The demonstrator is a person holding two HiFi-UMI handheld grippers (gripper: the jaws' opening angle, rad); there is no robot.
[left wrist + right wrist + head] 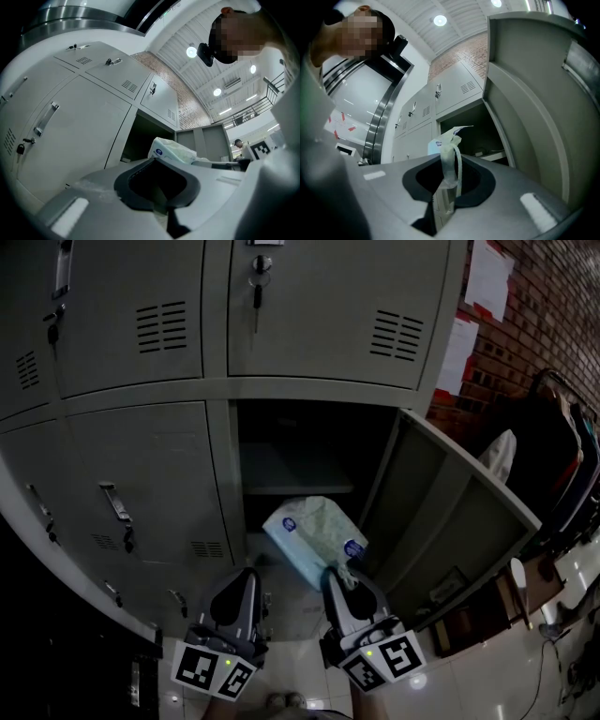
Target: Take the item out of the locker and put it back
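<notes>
Head view first. Your right tool [336, 576] is pinched shut on the near corner of the tissue pack [314, 535]. The pack hangs at the mouth of the open locker [292, 427], below its inner shelf [295, 472] and beside the swung-out door [441, 507]. I can't tell whether its far end is over the compartment floor or already clear of it. Grabbing a corner of the wrapper makes sense, since the pack is soft and too fat to take across the middle. Your left tool [246, 577] sits just beside it in front of the closed lower doors, probably parked there so it stays out of the way.

In the left gripper view, the left tool [161, 208] has its jaws together with nothing between them, so it's idle. The pack [173, 151] shows past it, off to the right by the dark opening.

In the right gripper view, the right tool [445, 199] is clamped on a thin twisted fold of the pack's [439, 146] wrapper. The body of the pack sticks out ahead toward the compartment [473, 136], with the door [525, 93] on the right. That's a skinny grip, so I'd guess the pack could swing or the film could slip if you move fast.
</notes>
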